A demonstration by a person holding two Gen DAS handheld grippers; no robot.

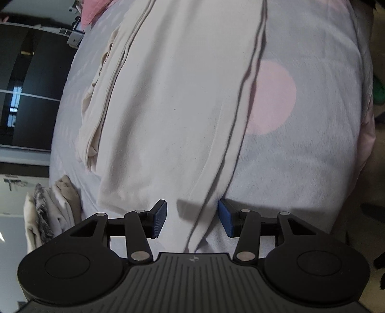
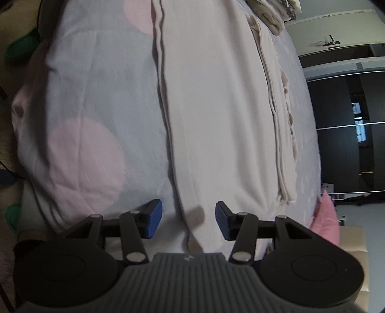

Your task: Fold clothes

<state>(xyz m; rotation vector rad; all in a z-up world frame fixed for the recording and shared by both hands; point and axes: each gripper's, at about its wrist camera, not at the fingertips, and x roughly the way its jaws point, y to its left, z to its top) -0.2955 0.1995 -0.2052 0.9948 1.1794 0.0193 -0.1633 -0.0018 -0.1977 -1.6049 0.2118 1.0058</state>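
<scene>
A cream garment (image 1: 173,101) lies flat and lengthwise on the bed, its long edges doubled over into layers; it also shows in the right wrist view (image 2: 221,115). My left gripper (image 1: 192,219) is open just above one end of the garment, with the folded edge running between its blue pads (image 1: 160,218). My right gripper (image 2: 189,221) is open over the opposite end, with the garment's corner between its blue pads (image 2: 154,220). Neither gripper holds anything.
The bed has a grey fleece blanket (image 1: 300,154) with pink circles (image 2: 84,156). A pile of other clothes (image 1: 53,204) sits at one bed edge, also in the right wrist view (image 2: 272,14). A pink pillow (image 2: 324,219) and dark wardrobe doors (image 2: 349,130) stand beyond the bed.
</scene>
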